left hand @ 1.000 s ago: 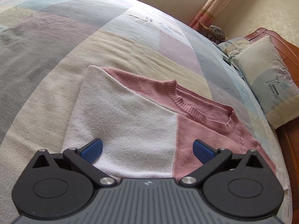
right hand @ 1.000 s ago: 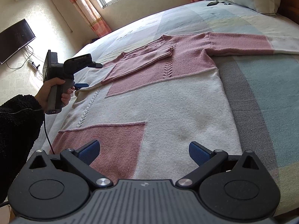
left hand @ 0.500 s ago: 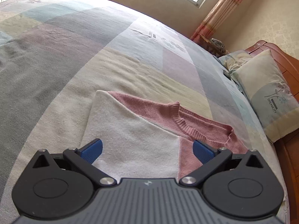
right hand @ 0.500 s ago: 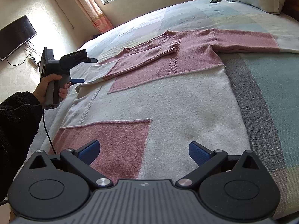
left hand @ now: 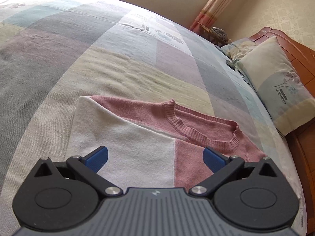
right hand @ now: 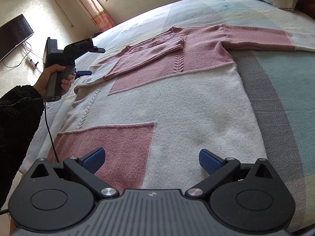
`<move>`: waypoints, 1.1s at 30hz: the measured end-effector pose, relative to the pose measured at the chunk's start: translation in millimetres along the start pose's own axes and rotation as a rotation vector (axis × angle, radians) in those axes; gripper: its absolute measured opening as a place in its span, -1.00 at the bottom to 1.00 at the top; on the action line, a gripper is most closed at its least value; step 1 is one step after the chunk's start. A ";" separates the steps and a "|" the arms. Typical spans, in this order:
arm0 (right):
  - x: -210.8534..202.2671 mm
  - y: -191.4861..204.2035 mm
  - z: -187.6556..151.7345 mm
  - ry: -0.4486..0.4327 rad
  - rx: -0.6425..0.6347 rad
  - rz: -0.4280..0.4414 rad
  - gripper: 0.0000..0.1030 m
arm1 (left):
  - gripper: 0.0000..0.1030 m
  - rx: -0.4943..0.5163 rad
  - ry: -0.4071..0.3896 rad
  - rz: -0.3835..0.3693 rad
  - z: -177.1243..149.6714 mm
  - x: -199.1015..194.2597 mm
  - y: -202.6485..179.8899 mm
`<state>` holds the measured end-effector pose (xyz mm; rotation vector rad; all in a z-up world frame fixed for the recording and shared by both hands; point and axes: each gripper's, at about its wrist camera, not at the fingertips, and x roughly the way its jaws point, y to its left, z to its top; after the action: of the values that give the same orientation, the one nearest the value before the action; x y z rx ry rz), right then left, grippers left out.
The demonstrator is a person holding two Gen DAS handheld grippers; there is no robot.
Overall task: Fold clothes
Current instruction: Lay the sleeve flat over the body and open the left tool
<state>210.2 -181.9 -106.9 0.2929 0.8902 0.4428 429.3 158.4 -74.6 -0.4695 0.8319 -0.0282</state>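
Both grippers are wide open and hold nothing. Left gripper (left hand: 155, 157) has pulled up and back from the sweater (right hand: 177, 102) since a second ago, so the sweater looks smaller and lower in its view now. Right gripper (right hand: 151, 160) hangs over the bottom edge of the sweater, a bit farther back than before.

That pink and white sweater lies flat on the bed (right hand: 275, 90). One sleeve (right hand: 145, 57) is folded across the chest. Its other sleeve (right hand: 261, 39) sticks straight out toward the pillow (left hand: 275, 84). So I think one sleeve fold is in place and let go, and the sweater is only partly folded. A hand (right hand: 57, 78) in a black fuzzy sleeve (right hand: 17, 118) holds the left gripper near the folded side.
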 end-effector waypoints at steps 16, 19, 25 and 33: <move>2.2 3.8 -2.9 0.016 -0.009 0.000 1.00 | 0.98 0.101 0.118 -0.159 -10.5 17.6 -89.8; 1.2 4.3 -3.2 0.015 -0.011 0.008 1.00 | 0.98 0.190 0.138 -0.205 -17.6 47.7 -140.8; -4.5 -0.9 -3.6 0.002 0.003 0.009 1.00 | 0.98 0.234 0.149 -0.211 -28.7 77.0 -174.6; -10.4 -6.6 -1.3 -0.013 0.018 0.017 1.00 | 0.98 0.238 0.170 -0.195 -36.5 80.8 -188.9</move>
<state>205.1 -192.6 -103.4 0.3201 0.8802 0.4484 487.7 -41.9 -74.7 -0.3250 0.9333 -0.3471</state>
